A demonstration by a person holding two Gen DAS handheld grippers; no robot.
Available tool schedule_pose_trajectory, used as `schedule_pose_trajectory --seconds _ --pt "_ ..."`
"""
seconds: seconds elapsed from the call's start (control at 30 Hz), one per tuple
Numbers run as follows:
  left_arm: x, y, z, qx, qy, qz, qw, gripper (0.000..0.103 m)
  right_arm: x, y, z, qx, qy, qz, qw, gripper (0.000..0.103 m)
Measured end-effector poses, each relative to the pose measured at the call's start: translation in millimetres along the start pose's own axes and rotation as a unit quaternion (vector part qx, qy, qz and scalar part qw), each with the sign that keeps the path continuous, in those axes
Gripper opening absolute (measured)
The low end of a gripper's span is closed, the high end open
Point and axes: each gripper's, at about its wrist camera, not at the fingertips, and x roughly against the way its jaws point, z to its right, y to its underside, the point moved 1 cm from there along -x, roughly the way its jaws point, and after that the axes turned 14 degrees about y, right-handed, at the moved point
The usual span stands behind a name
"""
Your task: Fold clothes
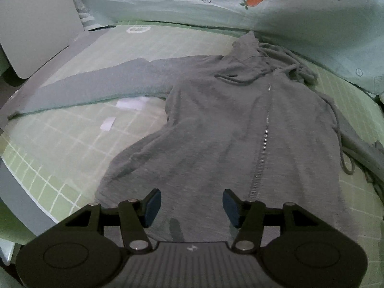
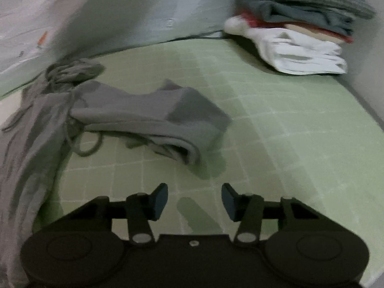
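A grey zip-up hoodie lies front up on the green checked bed sheet, its zipper running down the middle. One sleeve stretches out flat to the left. The hood bunches at the far end with drawstrings trailing. My left gripper hovers open over the hoodie's lower hem, nothing between its fingers. In the right wrist view the other sleeve lies crumpled and folded over itself, and the hoodie's body runs along the left. My right gripper is open above bare sheet, short of that sleeve.
A pale blue quilt with carrot prints lines the far side of the bed. A stack of folded clothes sits at the far right corner. A white panel stands at the far left, with a grey bed edge below.
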Motion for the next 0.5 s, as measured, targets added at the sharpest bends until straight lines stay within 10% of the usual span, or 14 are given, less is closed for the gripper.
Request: schedule_pose_trajectory --seconds 0.3,0.5 --pt "5.0 9.5 15.6 -0.017 -0.016 -0.010 0.9997 0.058 -29.4 -19.8 -7.8 -0.023 -0.005 0.014 1.000 0.050" --pt "4.1 9.1 21.6 -0.022 -0.022 -0.011 0.9995 0.058 -27.0 -34.6 -1.6 0.001 0.021 0.063 0.998 0.012"
